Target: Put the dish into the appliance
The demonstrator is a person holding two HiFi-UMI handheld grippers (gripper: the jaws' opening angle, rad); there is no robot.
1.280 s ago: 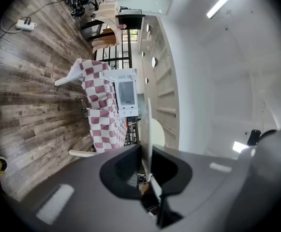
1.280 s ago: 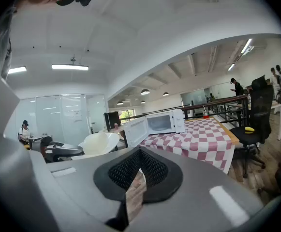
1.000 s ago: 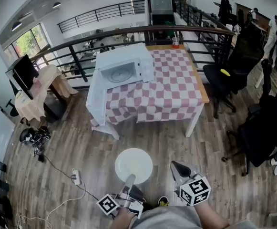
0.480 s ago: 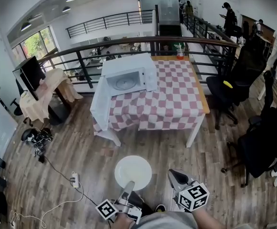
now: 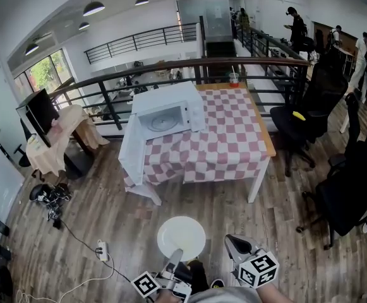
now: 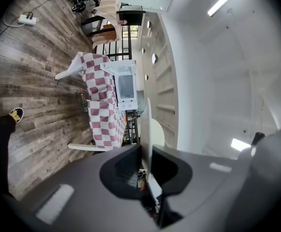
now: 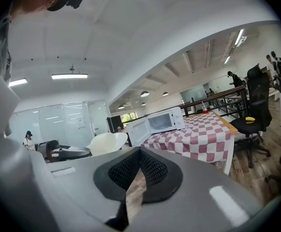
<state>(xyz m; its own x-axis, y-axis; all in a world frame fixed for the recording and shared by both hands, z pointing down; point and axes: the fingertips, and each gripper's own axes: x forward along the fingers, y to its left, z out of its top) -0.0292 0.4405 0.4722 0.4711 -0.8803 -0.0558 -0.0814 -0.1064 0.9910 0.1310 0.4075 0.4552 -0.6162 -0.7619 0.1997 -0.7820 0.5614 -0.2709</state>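
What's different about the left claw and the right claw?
The left claw is pinching the rim of the white dish; the right claw is shut on nothing. The left claw is rolled onto its side; the right claw sits upright. Both are grey with black pads and point toward the open microwave.

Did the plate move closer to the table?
No. The plate keeps about the same floor gap from the table; only the head view itself shifted.
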